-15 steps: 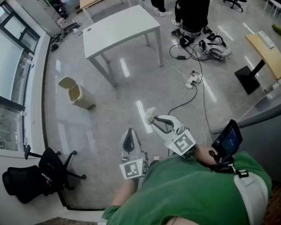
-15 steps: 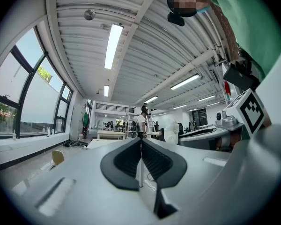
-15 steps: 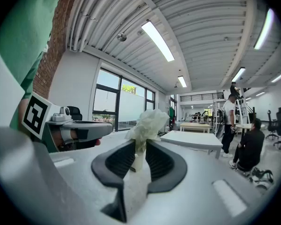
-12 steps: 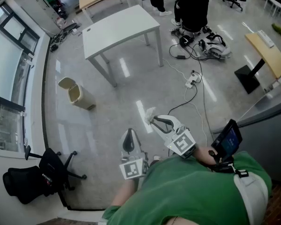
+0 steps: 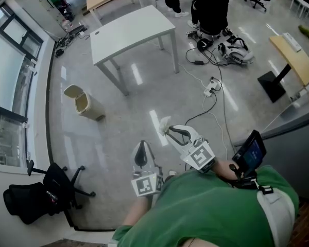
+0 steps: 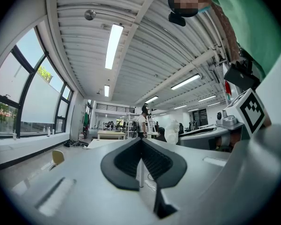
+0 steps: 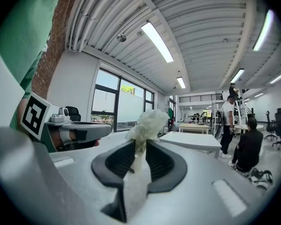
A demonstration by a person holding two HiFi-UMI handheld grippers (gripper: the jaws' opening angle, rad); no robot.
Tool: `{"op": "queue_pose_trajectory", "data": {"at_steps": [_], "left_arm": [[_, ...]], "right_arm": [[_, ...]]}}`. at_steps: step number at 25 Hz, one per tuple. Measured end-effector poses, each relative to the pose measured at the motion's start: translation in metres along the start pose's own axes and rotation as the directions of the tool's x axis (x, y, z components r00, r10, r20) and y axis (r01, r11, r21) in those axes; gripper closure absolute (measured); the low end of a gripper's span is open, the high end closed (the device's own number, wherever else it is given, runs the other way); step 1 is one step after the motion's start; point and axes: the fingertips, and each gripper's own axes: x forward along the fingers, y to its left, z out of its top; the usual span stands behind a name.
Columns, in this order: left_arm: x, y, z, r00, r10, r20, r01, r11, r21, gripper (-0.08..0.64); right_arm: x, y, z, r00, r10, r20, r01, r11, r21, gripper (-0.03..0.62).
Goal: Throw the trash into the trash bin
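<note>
Trash (image 7: 147, 123) is a crumpled whitish wad, pinched tight between the jaws of the right gripper (image 7: 140, 144) and held out over the floor in front of the person. Left gripper (image 6: 141, 142) is just beside it, jaws squeezed together on nothing. Beige trash bin (image 5: 85, 103) stands on the floor by the window, near the white table (image 5: 131, 32) and well apart from both grippers; can't see what's inside it.

trash bin (image 5: 85, 105) interior too small
</note>
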Motion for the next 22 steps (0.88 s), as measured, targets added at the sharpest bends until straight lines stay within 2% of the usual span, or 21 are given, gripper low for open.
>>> {"op": "queue_pose_trajectory", "data": {"at_steps": [14, 22], "left_arm": [[0.000, 0.003, 0.004, 1.000, 0.020, -0.004, -0.020, 1.000, 0.005, 0.552], [-0.012, 0.029, 0.006, 0.996, 0.090, -0.023, -0.090, 0.996, 0.002, 0.552]], "right_arm": [[0.002, 0.002, 0.006, 1.000, 0.026, 0.003, -0.026, 1.000, -0.003, 0.517], [0.021, 0.021, 0.008, 0.997, 0.077, 0.003, -0.077, 0.997, -0.010, 0.517]]}}
